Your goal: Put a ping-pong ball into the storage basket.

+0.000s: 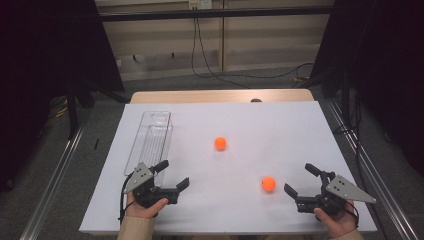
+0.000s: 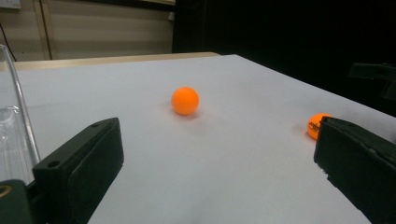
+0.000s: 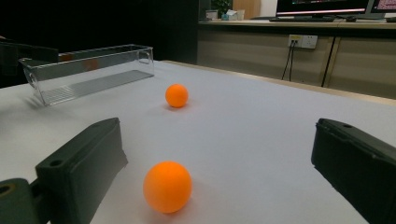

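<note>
Two orange balls lie on the white table top: the far ball point(image 1: 220, 143) near the middle and the near ball point(image 1: 268, 183) toward the right front. A clear plastic tray point(image 1: 150, 140) lies lengthwise at the left, with nothing in it. My left gripper point(image 1: 173, 174) is open at the tray's near end, holding nothing. My right gripper point(image 1: 301, 179) is open just right of the near ball. In the right gripper view the near ball point(image 3: 167, 186) sits ahead between the spread jaws, with the far ball point(image 3: 176, 95) and tray point(image 3: 88, 70) beyond. The left gripper view has the far ball point(image 2: 185, 100) ahead and the near ball point(image 2: 317, 125) partly behind the right jaw.
The white sheet point(image 1: 280, 125) covers a wooden table whose far edge point(image 1: 220, 95) shows. Dark curtains and metal rails flank both sides. Cables run across the floor behind the table.
</note>
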Demonstrator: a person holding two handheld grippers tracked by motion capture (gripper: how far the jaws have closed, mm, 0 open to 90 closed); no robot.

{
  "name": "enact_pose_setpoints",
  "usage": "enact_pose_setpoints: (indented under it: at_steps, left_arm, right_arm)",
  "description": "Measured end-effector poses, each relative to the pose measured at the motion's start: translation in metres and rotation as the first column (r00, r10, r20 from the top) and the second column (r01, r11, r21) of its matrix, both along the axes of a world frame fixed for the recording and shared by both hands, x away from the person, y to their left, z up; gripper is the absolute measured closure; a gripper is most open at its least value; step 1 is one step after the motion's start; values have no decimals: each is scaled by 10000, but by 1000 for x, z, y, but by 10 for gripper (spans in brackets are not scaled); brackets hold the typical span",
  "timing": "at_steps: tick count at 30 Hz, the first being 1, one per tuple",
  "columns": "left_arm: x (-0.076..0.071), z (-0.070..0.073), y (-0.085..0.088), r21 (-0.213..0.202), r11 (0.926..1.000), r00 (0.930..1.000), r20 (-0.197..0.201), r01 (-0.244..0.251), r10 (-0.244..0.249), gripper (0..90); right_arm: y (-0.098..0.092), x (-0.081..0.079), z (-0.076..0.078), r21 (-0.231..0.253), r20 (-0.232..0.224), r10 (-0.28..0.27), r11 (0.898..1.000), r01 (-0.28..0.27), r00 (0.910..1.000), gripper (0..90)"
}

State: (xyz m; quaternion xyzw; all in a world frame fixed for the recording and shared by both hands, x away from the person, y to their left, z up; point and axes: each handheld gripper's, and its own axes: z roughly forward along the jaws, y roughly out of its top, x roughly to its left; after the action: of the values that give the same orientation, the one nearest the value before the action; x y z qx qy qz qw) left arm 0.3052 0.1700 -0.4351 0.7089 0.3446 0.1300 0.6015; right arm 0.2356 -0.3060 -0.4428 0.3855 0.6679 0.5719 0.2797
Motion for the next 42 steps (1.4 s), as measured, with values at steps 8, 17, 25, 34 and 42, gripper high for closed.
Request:
enact_pose_setpoints:
  at_steps: [8, 17, 25, 34, 42]
  left_arm:
    - [2, 0, -9, 151, 9994, 9996, -11, 299, -299, 16]
    - [3, 0, -15, 348, 9980, 9986, -27, 523, -522, 19]
    - [4, 0, -22, 457, 9968, 9978, -20, 658, -657, 20]
    - [5, -1, -30, 574, 9946, 9963, -40, 860, -859, 21]
    - [6, -2, -38, 727, 9917, 9944, -54, 1057, -1056, 22]
  right_arm:
    - [0, 0, 0, -3, -12, 6, 10000, -6, 10000, 17]
    - [0, 0, 0, -10, -14, 13, 10000, -13, 10000, 18]
    - [1, 0, 0, -10, -14, 28, 10000, -28, 10000, 19]
    - [1, 1, 0, 4, -16, 46, 10000, -46, 10000, 19]
    - [1, 1, 0, 17, -12, 50, 10000, -50, 10000, 20]
